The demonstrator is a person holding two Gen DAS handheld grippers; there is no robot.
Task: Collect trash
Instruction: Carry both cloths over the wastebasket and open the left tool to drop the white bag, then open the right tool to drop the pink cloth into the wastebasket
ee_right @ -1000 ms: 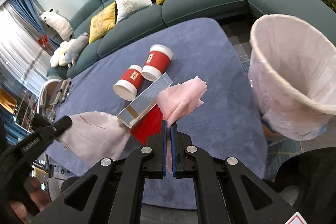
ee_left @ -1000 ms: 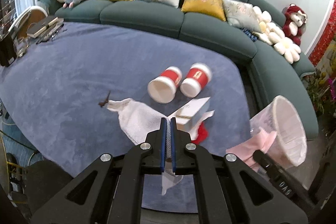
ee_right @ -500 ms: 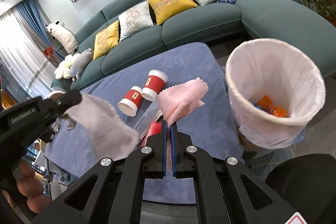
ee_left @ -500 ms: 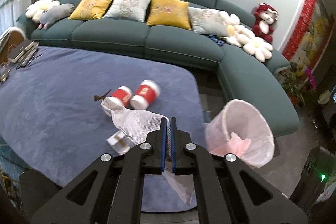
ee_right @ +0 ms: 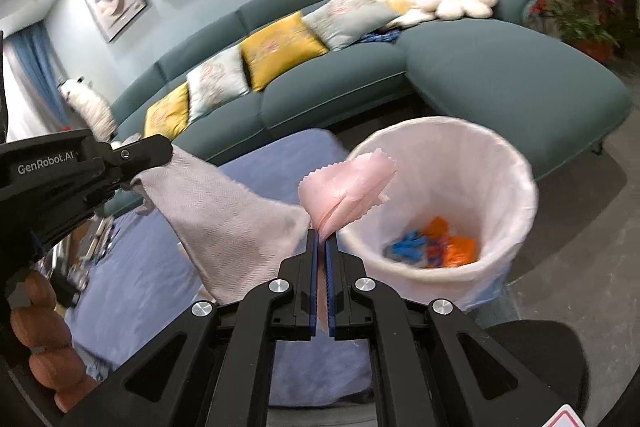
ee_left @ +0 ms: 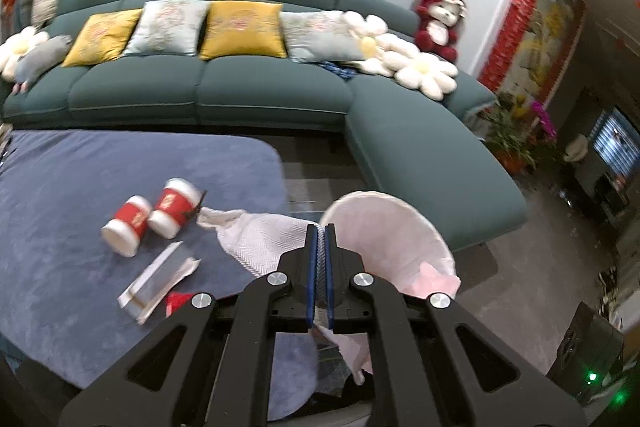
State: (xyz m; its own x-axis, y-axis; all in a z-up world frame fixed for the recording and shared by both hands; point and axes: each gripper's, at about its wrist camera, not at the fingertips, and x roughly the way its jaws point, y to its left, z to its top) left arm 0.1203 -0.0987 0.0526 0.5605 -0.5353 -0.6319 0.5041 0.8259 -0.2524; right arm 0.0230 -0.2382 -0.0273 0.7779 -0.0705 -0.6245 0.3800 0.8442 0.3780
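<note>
- Lying on the blue rug (ee_left: 60,195): two red cups (ee_left: 152,215).
- Left gripper (ee_left: 319,231) clamped on white cloth (ee_right: 224,219).
- Right gripper (ee_right: 321,235) pinching pink cloth (ee_right: 348,187) over the bin (ee_right: 516,163), near its rim.

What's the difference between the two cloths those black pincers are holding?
The pink cloth is smooth, with a zigzag-cut edge; the white cloth is bigger, with a woven herringbone texture. The pink cloth, in the right gripper, stands up in front of the lined bin; the white cloth hangs from the left gripper, off to the side. Both are pinched tight.
</note>
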